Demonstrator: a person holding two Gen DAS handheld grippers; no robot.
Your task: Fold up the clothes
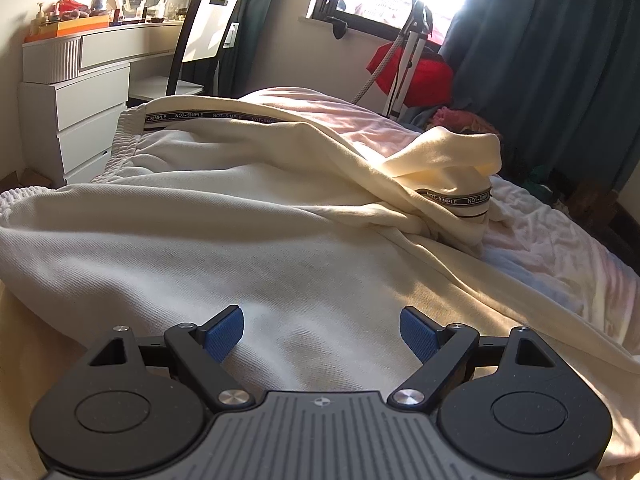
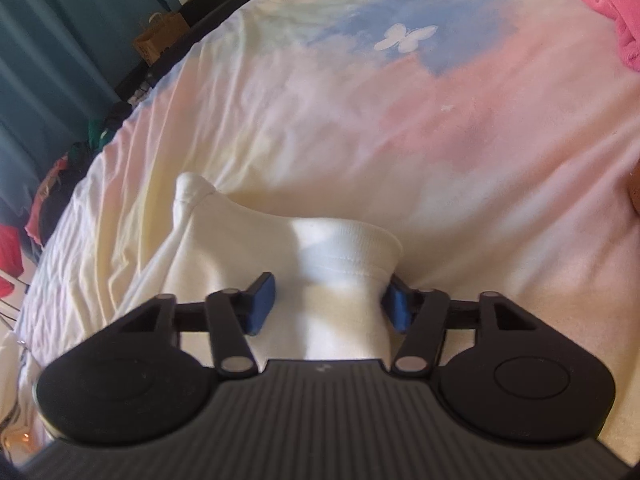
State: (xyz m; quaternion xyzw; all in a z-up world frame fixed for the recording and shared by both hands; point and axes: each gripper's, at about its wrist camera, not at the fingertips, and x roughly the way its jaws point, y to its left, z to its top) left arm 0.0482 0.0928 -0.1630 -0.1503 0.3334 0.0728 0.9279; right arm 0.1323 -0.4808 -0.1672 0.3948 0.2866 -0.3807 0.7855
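Observation:
Cream trousers (image 1: 240, 220) with a black "NOT-SIMPLE" stripe lie spread across the bed. Their elastic waistband is at the far left, and one leg end (image 1: 452, 176) is bunched up at the right. My left gripper (image 1: 322, 332) hovers low over the flat cream cloth. It is open, with only the cloth below showing between its blue pads. In the right wrist view a cream hem (image 2: 344, 248) stands up between the jaws of my right gripper (image 2: 328, 306). The cloth fills the gap and touches both pads, partly covering the right one.
The pastel bedsheet (image 2: 440, 120) stretches ahead, with a pink cloth (image 2: 608, 0) at its far right corner. A white dresser (image 1: 80, 92) and chair (image 1: 204, 32) stand beyond the bed at left. A red bag (image 1: 424, 76) and dark curtains (image 1: 560, 60) are by the window.

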